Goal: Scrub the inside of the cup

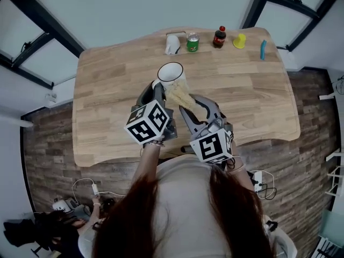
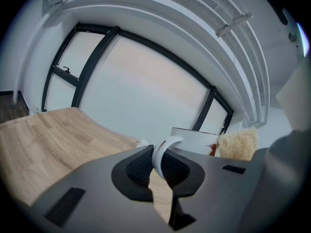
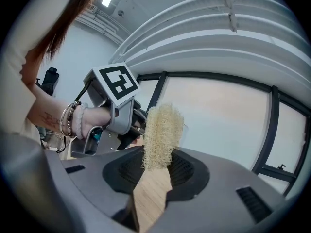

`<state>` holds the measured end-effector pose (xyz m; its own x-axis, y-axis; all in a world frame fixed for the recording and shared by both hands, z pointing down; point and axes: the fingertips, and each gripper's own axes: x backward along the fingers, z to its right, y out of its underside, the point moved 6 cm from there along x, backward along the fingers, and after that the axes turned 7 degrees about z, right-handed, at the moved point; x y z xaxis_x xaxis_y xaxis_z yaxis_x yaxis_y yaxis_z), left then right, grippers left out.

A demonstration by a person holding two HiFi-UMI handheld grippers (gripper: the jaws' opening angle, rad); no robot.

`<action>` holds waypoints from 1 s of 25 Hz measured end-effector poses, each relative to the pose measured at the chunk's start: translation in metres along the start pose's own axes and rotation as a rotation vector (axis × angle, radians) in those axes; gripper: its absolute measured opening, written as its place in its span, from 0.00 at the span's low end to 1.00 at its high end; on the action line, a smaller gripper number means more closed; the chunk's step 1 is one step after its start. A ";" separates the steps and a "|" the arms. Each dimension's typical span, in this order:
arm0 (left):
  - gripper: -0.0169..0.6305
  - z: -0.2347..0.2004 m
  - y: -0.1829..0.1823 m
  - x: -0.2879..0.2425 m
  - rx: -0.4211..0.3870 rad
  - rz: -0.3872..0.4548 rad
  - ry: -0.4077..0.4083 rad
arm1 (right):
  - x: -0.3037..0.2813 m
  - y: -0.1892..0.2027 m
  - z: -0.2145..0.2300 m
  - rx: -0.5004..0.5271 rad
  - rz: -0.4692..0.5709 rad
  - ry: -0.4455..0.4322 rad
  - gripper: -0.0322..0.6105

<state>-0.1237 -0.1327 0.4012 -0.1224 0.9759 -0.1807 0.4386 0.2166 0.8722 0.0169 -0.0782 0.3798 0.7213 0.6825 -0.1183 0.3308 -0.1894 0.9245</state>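
Wide bare counter (image 1: 107, 101) open on either side of the cup (image 1: 170, 72). Near side of the cup closed off by the left tool (image 2: 158, 164), the right tool (image 3: 156, 171) and the loofah scrubber (image 1: 180, 94) just beside the rim. Along the far edge, a blocking row: white mug (image 1: 172, 45), green can (image 1: 192, 42), dark bottle (image 1: 219, 37), yellow object (image 1: 239, 41), blue object (image 1: 263, 50). Free strip between row and cup.

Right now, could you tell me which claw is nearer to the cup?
Left. The left claw grips the cup by its handle; the right claw, shut on a loofah, sits beside the cup.
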 end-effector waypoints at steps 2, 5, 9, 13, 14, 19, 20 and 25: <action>0.07 0.001 0.002 0.001 -0.016 0.005 -0.008 | 0.003 0.002 0.004 -0.010 -0.001 0.013 0.26; 0.07 0.004 0.003 0.004 -0.030 0.010 -0.014 | 0.006 0.002 0.010 -0.016 -0.001 0.007 0.26; 0.07 0.004 0.006 0.005 -0.061 0.010 -0.021 | 0.006 0.004 0.016 -0.035 0.015 0.005 0.26; 0.07 0.004 0.002 0.004 -0.104 0.022 -0.027 | 0.004 0.004 0.024 -0.100 0.037 0.029 0.26; 0.07 0.005 0.001 0.005 -0.114 0.028 -0.029 | 0.004 0.004 0.026 -0.119 0.044 0.032 0.26; 0.07 0.006 -0.007 0.006 -0.171 0.076 -0.033 | 0.002 0.005 0.035 -0.165 0.056 0.035 0.26; 0.07 0.005 -0.008 0.008 -0.187 0.086 -0.037 | 0.002 0.005 0.035 -0.174 0.055 0.039 0.26; 0.07 0.004 -0.016 0.018 -0.255 0.137 -0.044 | 0.003 0.005 0.038 -0.249 0.068 0.082 0.26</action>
<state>-0.1292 -0.1183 0.3816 -0.0367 0.9970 -0.0682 0.2098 0.0744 0.9749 0.0442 -0.1041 0.3698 0.6813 0.7313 -0.0329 0.1164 -0.0639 0.9911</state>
